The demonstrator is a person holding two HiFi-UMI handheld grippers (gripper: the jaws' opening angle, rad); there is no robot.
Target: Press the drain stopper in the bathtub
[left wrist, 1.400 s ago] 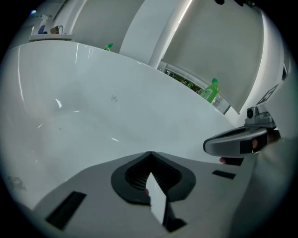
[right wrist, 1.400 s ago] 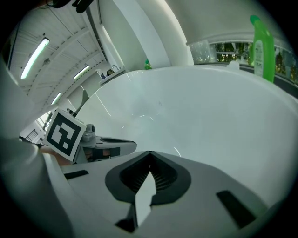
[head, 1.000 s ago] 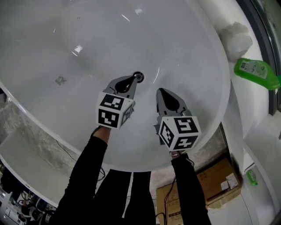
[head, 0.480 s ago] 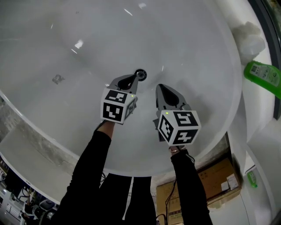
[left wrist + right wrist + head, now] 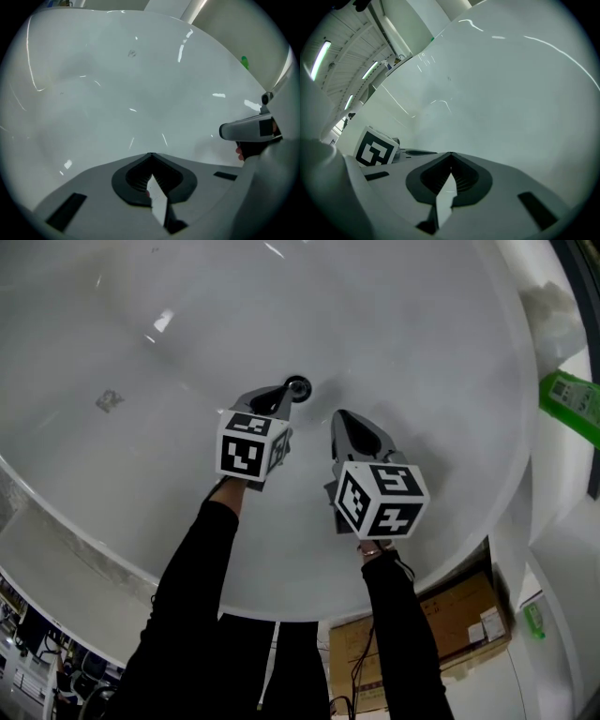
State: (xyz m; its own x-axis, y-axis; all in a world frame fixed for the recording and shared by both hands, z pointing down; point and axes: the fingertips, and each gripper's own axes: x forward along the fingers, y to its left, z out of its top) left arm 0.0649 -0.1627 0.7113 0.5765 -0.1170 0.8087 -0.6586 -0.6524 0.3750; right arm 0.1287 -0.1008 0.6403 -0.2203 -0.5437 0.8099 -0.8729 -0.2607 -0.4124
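The drain stopper [image 5: 297,385] is a small dark round ring on the floor of the white bathtub [image 5: 394,324]. In the head view my left gripper [image 5: 284,392] is shut and empty, its tip right beside the stopper's lower left edge; I cannot tell whether they touch. My right gripper [image 5: 339,417] is shut too and hangs a little to the right of the stopper, pointing at bare tub floor. The left gripper view shows the shut left gripper [image 5: 150,154] against white enamel, with the stopper hidden. The right gripper view shows the shut right gripper [image 5: 451,153] and the left one's marker cube [image 5: 375,148].
A green bottle [image 5: 572,402] lies on the ledge at the tub's right rim, with a white lump [image 5: 551,307] behind it. A cardboard box [image 5: 452,622] stands on the floor below the rim. A small grey mark [image 5: 109,400] shows on the tub wall at the left.
The head view has tilted, so tub and bottle slid right and up. Both grippers stay shut, and the left tip keeps its place beside the stopper.
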